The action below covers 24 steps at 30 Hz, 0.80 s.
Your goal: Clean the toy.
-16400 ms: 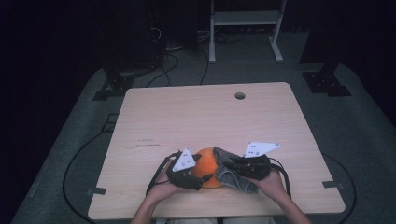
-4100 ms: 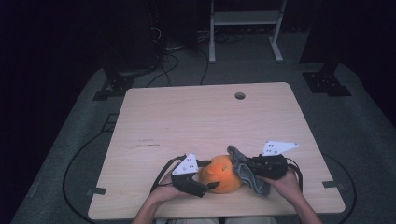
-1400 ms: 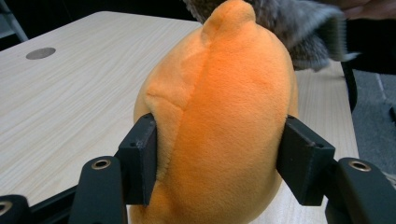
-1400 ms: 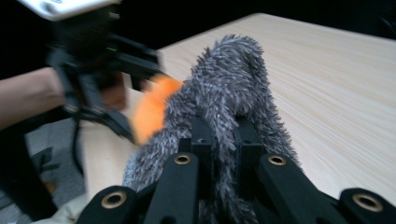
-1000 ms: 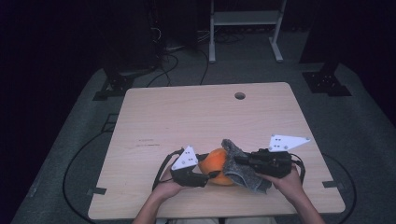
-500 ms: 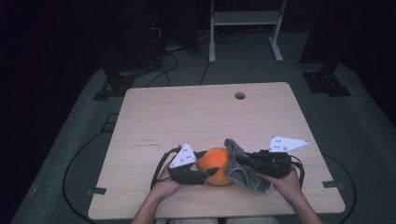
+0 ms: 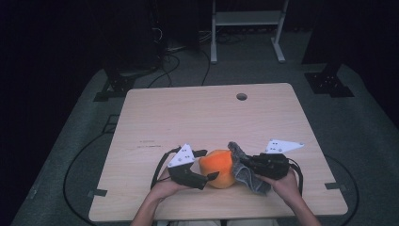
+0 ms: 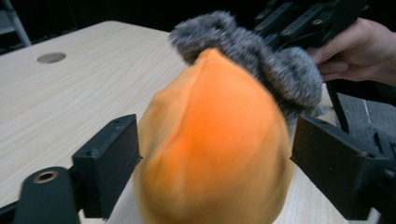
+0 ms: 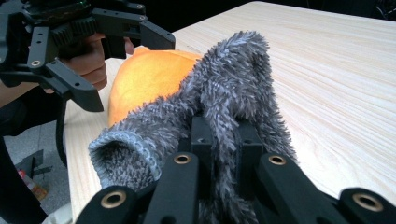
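1. At the near edge of the wooden surface, I work an orange plush ball and a grey fuzzy cloth between my two tools.

2. My left tool has just been opening its jaws; they now stand wide on either side of the orange ball, which sits between them. In the left gripper view the pads look just clear of its flanks, so I judge it released rather than gripped.

3. My right tool is clamped tight on a fold of the grey cloth, the pile bunched around its closed jaws, as the right gripper view shows. The cloth drapes against the ball's right side and over part of its top.

4. The ball rests on the surface, close to the near edge and roughly midway between the near corners, touching the cloth.

5. What could go wrong: with my left jaws off the ball, nothing pins it. A pull or push from the cloth could roll it toward the near edge and off the surface.

6. The cloth is held by one pinched fold only; a tug against the ball's fabric could drag that fold out of my right tool.
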Available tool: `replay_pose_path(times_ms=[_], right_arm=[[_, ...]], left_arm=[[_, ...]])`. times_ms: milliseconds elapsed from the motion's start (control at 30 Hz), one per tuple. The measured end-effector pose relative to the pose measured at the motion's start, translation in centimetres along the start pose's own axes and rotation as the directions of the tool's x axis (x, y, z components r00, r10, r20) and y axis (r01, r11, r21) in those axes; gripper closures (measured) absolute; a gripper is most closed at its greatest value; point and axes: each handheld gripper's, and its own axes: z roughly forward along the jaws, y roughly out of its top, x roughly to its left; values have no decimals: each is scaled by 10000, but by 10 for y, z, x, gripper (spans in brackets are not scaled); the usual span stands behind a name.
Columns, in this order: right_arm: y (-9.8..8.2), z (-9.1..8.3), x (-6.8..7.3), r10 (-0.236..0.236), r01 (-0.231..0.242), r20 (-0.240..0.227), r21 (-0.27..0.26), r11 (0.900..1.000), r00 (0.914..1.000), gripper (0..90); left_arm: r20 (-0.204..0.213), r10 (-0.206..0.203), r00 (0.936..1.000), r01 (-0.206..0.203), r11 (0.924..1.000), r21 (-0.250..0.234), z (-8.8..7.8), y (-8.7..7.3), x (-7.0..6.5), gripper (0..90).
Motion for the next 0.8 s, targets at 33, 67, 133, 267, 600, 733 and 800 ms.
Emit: replay_pose_path(times_ms=[33, 67, 133, 267, 600, 733, 800], right_arm=[[0, 0, -1, 6, -6, 7, 5, 10000, 10000, 814], [-1, -1, -1, 7, -7, 29, 2, 10000, 10000, 814], [-2, -2, -3, 80, -81, 120, 20, 10000, 9999, 814], [-4, -3, -6, 194, -194, 282, 2, 9998, 9994, 812], [18, -3, 26, -1239, 1230, -134, -530, 9910, 9922, 813], [7, -2, 11, -1008, 1013, 558, -63, 9948, 9933, 813], [0, -4, -1, -534, 528, 808, 97, 9986, 9953, 813]], left_arm=[[18, -40, 10000, 40, 9999, 93, 1, -2, 1, 128], [60, -71, 10000, 68, 9993, 377, 5, -4, 3, 118], [198, -57, 9998, 43, 9976, 695, 11, -10, 3, 102], [-242, 259, 9994, -244, 9979, 595, 13, -8, -3, 244], [-391, 124, 9992, -96, 9973, 732, 8, 3, -6, 373], [-314, -88, 9995, 107, 9981, 603, 7, 0, -4, 376], [-307, -94, 9995, 112, 9983, 570, 8, -1, -4, 370]])
